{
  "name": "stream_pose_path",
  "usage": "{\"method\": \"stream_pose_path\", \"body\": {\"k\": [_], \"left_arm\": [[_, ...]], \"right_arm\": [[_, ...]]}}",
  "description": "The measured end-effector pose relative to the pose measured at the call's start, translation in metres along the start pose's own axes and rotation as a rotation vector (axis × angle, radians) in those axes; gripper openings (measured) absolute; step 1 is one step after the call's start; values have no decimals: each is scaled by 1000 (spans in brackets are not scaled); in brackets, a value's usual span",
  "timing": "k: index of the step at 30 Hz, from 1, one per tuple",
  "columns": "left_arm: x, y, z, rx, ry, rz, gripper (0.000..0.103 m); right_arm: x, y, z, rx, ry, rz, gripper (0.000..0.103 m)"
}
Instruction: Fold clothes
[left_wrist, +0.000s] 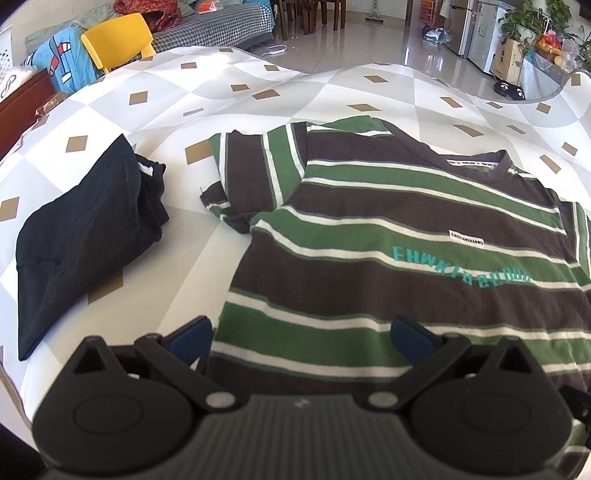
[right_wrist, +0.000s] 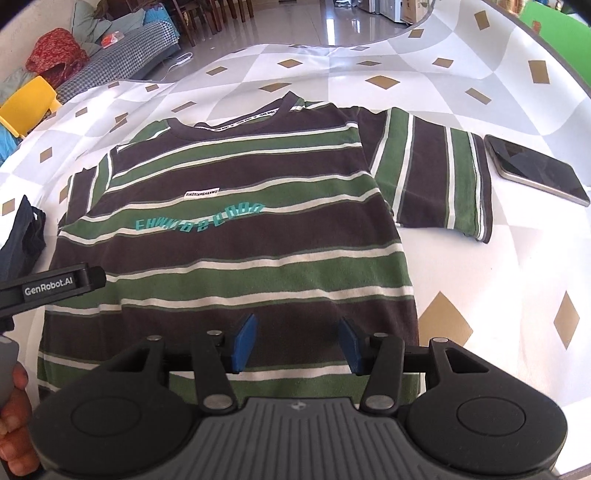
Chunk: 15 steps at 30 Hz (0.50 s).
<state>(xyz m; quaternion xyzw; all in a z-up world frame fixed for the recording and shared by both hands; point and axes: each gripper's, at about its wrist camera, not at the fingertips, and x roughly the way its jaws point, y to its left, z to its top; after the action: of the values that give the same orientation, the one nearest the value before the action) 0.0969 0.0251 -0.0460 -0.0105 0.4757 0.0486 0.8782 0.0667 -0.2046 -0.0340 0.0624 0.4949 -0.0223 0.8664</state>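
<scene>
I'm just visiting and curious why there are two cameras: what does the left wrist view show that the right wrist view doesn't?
Only the left wrist view shows the whole black garment, the shirt's crumpled sleeve and a fridge with plants beyond. Only the right wrist view shows a phone beside the shirt's flat sleeve, and a hand holding the left gripper. Both show the striped T-shirt spread front up on the patterned cloth, the yellow chair, and open blue fingers; the right gripper is empty.

Matt knit-cloth striped shirt beside a glossy glass-faced phone.
</scene>
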Motion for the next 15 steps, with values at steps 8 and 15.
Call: {"method": "stream_pose_path", "body": {"k": [8, 15], "left_arm": [[6, -4, 21, 43, -26, 14, 103], [14, -5, 45, 51, -39, 12, 103]], "right_arm": [[-2, -1, 20, -130, -1, 18, 47], [-2, -17, 43, -140, -21, 36, 47]]}}
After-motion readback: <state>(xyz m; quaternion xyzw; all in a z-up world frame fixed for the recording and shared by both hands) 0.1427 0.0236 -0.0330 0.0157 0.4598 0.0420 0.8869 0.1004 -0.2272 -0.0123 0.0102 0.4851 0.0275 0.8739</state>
